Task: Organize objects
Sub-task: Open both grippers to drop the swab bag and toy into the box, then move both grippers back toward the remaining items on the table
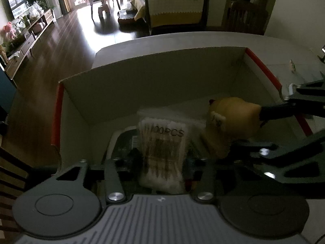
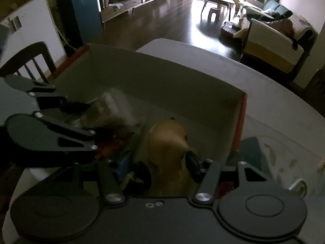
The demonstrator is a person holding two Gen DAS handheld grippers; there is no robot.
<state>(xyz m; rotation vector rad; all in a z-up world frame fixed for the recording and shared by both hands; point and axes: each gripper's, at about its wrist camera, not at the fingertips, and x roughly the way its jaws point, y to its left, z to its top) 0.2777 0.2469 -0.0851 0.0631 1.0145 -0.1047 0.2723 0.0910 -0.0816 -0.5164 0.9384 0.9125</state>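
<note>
An open cardboard box (image 1: 152, 85) with red-taped edges stands on a pale table (image 1: 182, 40). My left gripper (image 1: 162, 158) is shut on a clear pack of cotton swabs (image 1: 162, 142) printed "100PCS", held upright inside the box. My right gripper (image 1: 249, 130) comes in from the right, shut on a yellow plush toy (image 1: 229, 120) just beside the swabs. In the right wrist view the right gripper (image 2: 168, 168) pinches the plush toy (image 2: 166, 140) low in the box (image 2: 162, 81). There the left gripper (image 2: 91, 122) holds the swab pack (image 2: 113, 109) at the left.
Dark packages (image 1: 124, 142) and blue and red items (image 2: 121, 160) lie on the box floor under the grippers. A clear round dish (image 2: 284, 162) sits on the table right of the box. A dark wooden chair (image 2: 30, 57) stands at the left; a small object (image 1: 292, 65) lies far right.
</note>
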